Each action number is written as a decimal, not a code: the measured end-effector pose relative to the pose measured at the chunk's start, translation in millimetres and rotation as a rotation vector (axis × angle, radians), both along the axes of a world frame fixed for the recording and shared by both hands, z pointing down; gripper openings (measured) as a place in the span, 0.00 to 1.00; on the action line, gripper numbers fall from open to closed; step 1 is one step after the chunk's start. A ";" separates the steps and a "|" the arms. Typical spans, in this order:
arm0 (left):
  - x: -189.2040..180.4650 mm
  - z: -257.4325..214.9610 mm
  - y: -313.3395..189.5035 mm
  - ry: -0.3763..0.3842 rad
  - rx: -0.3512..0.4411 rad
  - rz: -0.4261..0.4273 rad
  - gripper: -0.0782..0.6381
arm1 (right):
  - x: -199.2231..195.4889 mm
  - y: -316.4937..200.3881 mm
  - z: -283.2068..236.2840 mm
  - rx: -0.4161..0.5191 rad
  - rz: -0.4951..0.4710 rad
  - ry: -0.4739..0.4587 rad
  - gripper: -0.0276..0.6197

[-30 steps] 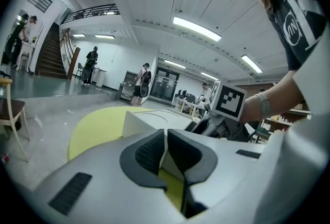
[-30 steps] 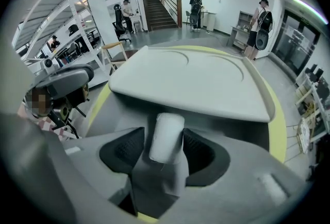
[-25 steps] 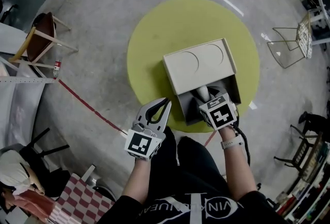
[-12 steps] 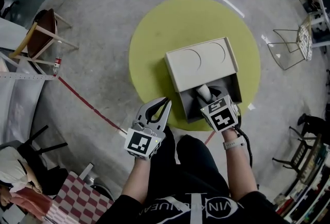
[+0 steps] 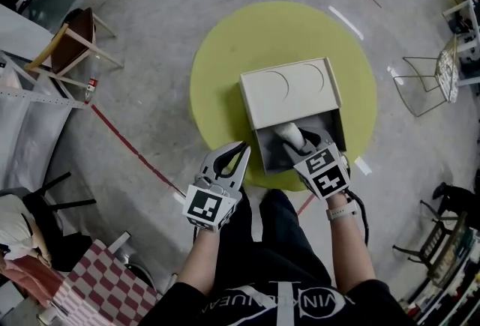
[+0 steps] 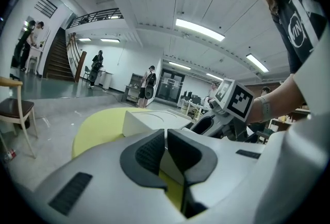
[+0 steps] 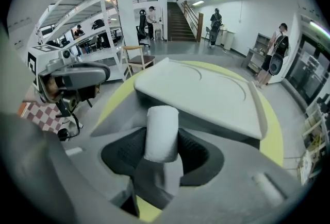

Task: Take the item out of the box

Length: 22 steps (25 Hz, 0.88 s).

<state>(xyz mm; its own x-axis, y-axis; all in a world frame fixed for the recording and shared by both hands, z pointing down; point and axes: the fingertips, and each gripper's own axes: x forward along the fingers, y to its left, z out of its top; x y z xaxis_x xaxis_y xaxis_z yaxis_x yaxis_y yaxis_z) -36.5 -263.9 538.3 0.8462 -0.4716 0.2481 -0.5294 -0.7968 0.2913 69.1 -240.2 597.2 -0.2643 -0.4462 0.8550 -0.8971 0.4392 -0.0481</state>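
Inside box (image 5: 291, 94), right tongs (image 5: 298, 145) have gripped roll (image 5: 287, 133).

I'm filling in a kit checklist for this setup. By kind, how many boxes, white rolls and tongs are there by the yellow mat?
box: 1
white roll: 1, gripped in the right tongs
tongs: 2, the left tongs and the right tongs
Total: 4
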 end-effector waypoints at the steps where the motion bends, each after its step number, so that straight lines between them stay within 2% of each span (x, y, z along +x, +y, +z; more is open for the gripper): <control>1: -0.2 -2.0 1.1 -0.002 0.004 -0.020 0.14 | 0.0 0.3 -3.1 0.013 -0.010 -0.016 0.34; 9: 3.0 -22.1 16.6 0.027 0.017 -0.153 0.14 | 7.6 9.0 -33.6 0.121 -0.074 -0.122 0.33; 22: 12.9 -44.3 42.3 0.043 0.027 -0.278 0.14 | 32.7 26.0 -72.0 0.242 -0.093 -0.285 0.33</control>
<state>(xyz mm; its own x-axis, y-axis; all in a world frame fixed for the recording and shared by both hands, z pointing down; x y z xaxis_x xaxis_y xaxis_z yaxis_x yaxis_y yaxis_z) -23.6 -221.6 494.0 0.6933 -0.6927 0.1990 -0.7160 -0.6306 0.2994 101.8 -214.1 525.2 -0.5249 -0.5889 0.6146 -0.8185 0.5475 -0.1744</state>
